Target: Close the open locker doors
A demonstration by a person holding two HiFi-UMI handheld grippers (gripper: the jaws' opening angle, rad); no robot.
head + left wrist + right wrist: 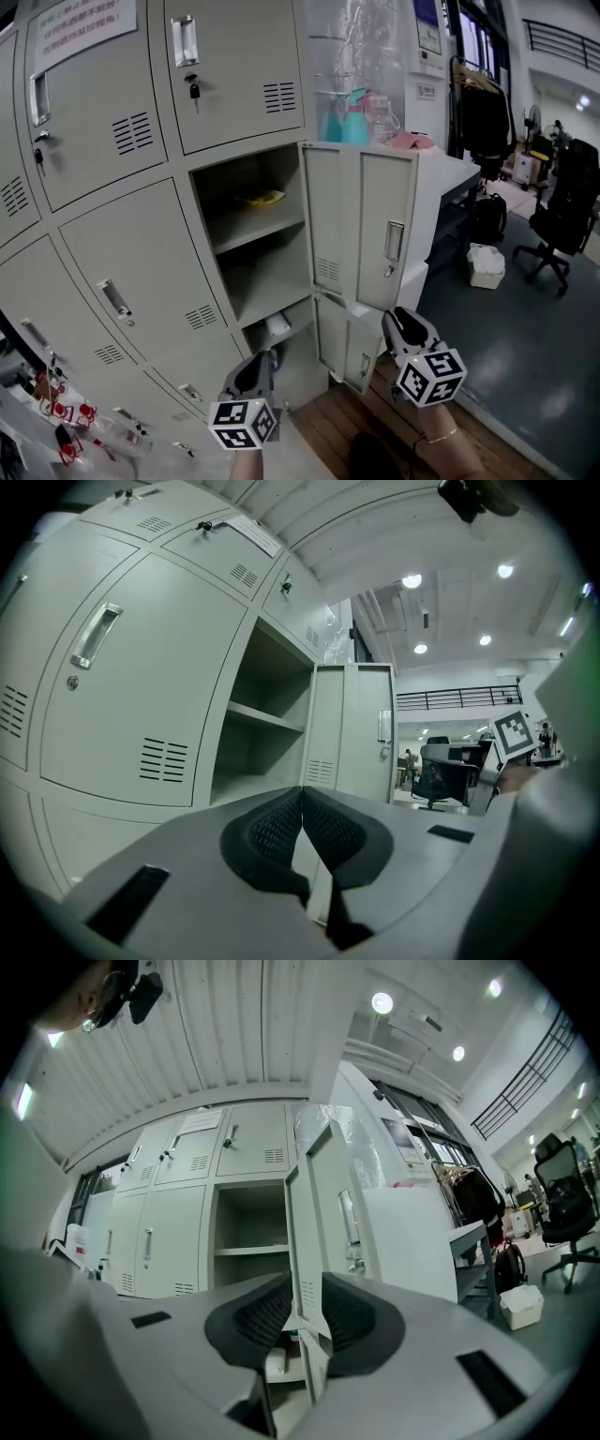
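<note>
The left gripper (259, 364) is held low in front of the locker bank (122, 234). Its jaws are fully together with nothing between them. To its right, two stacked compartments stand open. The upper compartment (253, 234) has a yellow item (262, 198) on its shelf. The upper door (361, 220) and the lower door (342, 345) are both swung outward. The right gripper (397, 321) sits at the lower door's free edge with its jaws partly apart. The edge lies between the pads, which show no clamping.

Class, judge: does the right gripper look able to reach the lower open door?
Likely yes: the right gripper, jaws open, hangs close to the edge of the lower open door, nothing between them.
</note>
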